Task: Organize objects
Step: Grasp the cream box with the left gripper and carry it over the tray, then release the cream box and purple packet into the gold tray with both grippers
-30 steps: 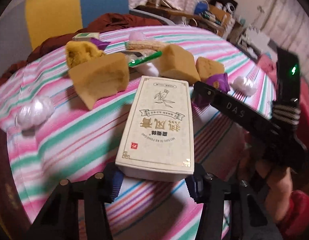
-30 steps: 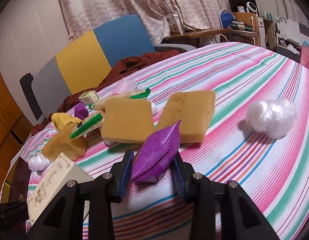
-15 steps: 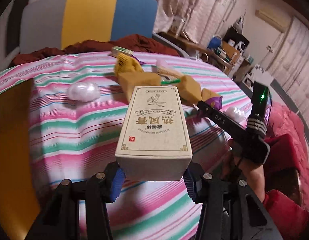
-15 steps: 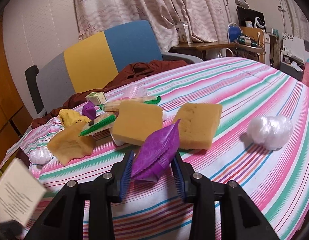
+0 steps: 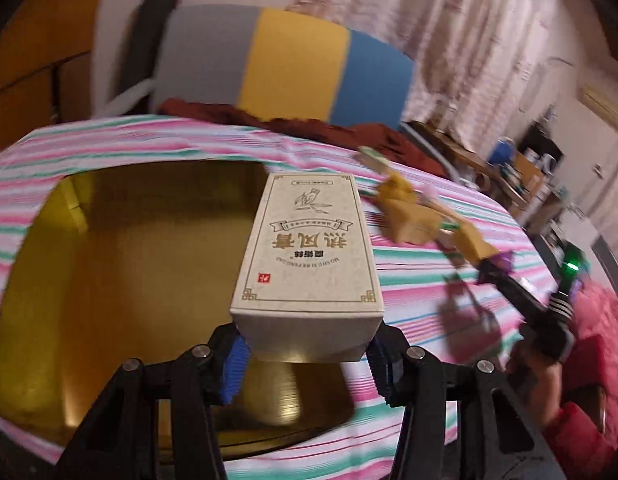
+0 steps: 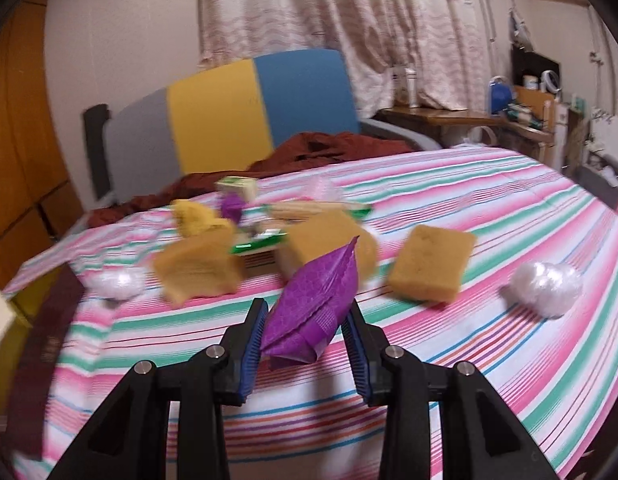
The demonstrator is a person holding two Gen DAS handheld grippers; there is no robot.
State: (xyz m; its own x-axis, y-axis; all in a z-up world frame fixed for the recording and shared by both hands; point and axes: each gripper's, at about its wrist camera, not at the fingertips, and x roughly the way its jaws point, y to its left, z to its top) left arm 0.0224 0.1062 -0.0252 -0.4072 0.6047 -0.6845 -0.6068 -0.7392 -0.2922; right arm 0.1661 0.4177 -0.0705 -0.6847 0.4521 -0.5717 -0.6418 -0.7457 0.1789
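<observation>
The left claw (image 5: 305, 354) clamps a beige box (image 5: 309, 248) at centre frame above a yellow bin (image 5: 121, 264) (lower left); the right claw (image 6: 305, 354) pinches a purple packet (image 6: 315, 300).

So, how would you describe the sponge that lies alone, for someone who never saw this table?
On the striped tablecloth, look right of the cluttered pile of sponges and wrappers. One sponge lies flat there by itself, between the pile and a white plastic ball. Unlike the other sponges, it is a neat rectangular block and nothing touches it.
</observation>
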